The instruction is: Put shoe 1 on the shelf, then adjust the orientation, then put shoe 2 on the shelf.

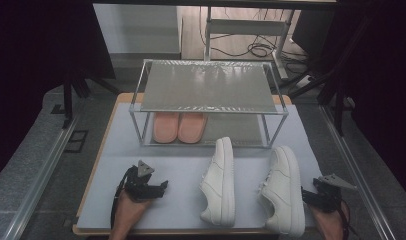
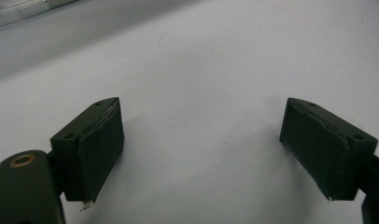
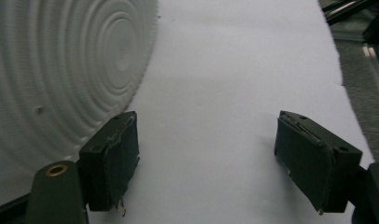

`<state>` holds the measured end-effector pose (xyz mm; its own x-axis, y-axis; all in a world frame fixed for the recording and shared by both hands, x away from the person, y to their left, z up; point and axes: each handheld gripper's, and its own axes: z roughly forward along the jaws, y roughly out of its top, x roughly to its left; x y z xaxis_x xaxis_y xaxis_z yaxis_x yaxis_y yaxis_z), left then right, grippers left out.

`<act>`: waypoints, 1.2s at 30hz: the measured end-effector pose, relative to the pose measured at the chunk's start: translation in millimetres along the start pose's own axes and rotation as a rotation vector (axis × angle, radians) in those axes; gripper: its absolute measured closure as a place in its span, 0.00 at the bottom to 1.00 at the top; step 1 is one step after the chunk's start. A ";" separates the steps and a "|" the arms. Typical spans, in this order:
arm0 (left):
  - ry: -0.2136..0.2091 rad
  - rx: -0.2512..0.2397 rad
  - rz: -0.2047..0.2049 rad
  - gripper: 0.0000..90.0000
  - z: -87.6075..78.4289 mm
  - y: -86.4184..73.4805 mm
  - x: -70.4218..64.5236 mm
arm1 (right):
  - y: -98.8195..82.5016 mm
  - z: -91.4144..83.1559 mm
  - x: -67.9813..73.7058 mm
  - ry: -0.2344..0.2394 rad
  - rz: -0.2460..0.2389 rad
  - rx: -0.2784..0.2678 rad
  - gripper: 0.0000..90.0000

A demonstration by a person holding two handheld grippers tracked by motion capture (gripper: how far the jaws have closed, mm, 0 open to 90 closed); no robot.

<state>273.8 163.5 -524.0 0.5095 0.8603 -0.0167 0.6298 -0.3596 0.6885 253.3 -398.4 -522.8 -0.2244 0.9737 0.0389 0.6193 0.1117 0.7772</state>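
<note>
In front of the shoe rack (image 1: 209,86) stand two white sneakers (image 1: 219,182). The right gripper (image 3: 206,158) sits just beside the right-hand sneaker (image 1: 282,190), jaws apart and empty. The left gripper (image 2: 201,149) rests well left of them, jaws apart too.

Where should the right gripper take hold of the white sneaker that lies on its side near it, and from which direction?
Probably at the heel end of the right sneaker. It lies tipped on its side with the ribbed sole facing the right gripper, whose jaws stand open beside it. Coming in low from the near right, one jaw could go on the sole and one into the collar opening.
</note>
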 end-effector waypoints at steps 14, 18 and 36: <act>-0.003 -0.003 0.005 0.17 -0.7 -0.4 -0.8 | 8.1 -27.0 8.9 0.038 -0.023 0.086 0.16; -0.007 -0.004 0.005 0.19 -0.8 -0.5 -0.7 | 10.8 -37.0 11.2 0.046 -0.005 0.068 0.21; -0.011 -0.007 -0.001 0.19 -0.7 -0.7 -0.2 | 30.6 -76.3 22.8 0.040 -0.127 0.057 0.62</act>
<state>272.8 163.8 -523.9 0.5152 0.8567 -0.0249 0.6261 -0.3564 0.6935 209.7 -387.9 -450.1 -0.3327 0.9425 -0.0322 0.6256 0.2461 0.7403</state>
